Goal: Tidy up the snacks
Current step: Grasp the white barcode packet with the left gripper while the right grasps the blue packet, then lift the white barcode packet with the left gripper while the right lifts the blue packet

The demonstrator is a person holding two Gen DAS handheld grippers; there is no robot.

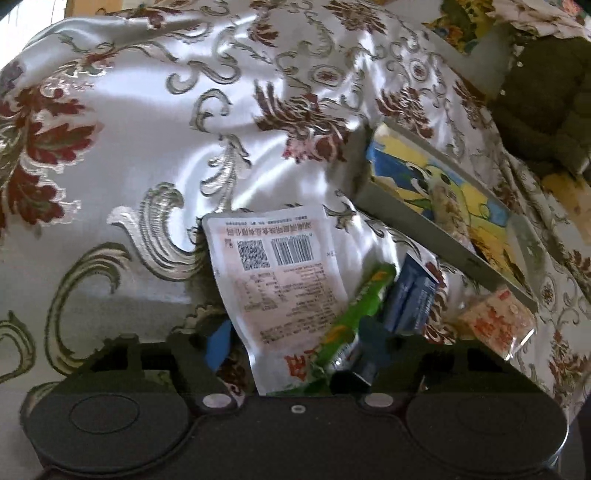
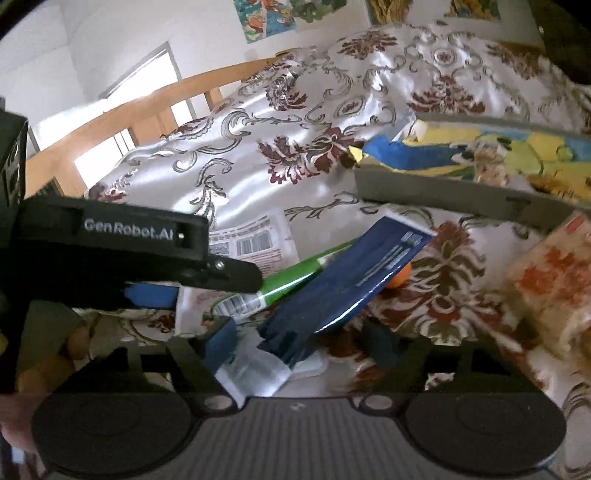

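Left gripper (image 1: 291, 354) jaws half-wide astride white packet (image 1: 280, 273); right gripper (image 2: 299, 345) jaws half-wide around blue packet (image 2: 343, 280), neither gripped; tray (image 2: 443, 192) likely destination.

Probably a home: floral satin tablecloth (image 1: 155, 122), wooden chair (image 2: 122, 122), wall pictures (image 2: 269, 16).

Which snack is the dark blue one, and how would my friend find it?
Find the grey tray with the cartoon picture on the flowery cloth. Just in front of it lies a pile of packets. The dark blue packet leans across a green packet, the only navy one with thin white lines.
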